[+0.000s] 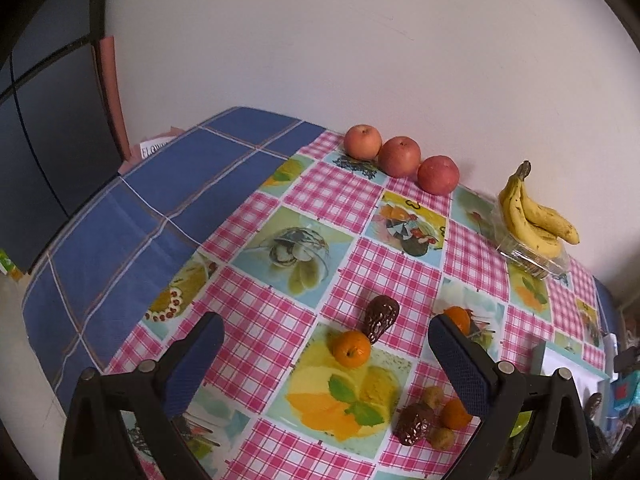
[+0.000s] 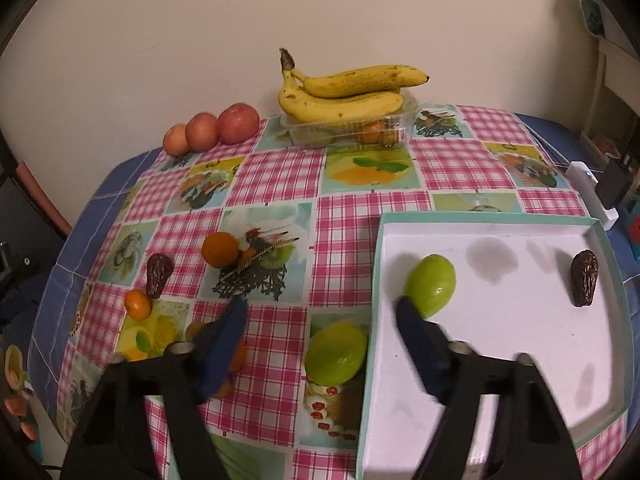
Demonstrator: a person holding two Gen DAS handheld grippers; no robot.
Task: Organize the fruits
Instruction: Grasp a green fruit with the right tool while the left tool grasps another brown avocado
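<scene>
Right wrist view, left to right: mandarin (image 2: 138,304) and dark fruit (image 2: 159,269) far left of right gripper (image 2: 320,316); orange (image 2: 219,249) ahead-left; green fruit (image 2: 336,353) between fingers, untouched; second green fruit (image 2: 431,290) in white tray (image 2: 500,220), at right fingertip. Advised: centre, close gently. Spread wide, empty. Left gripper (image 1: 326,332): likewise spread, empty.

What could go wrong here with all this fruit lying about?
The green fruit in the white tray is round and lies loose, so the open right gripper might nudge it rolling. The bananas rest on top of a plastic box and could slide off if bumped.
</scene>
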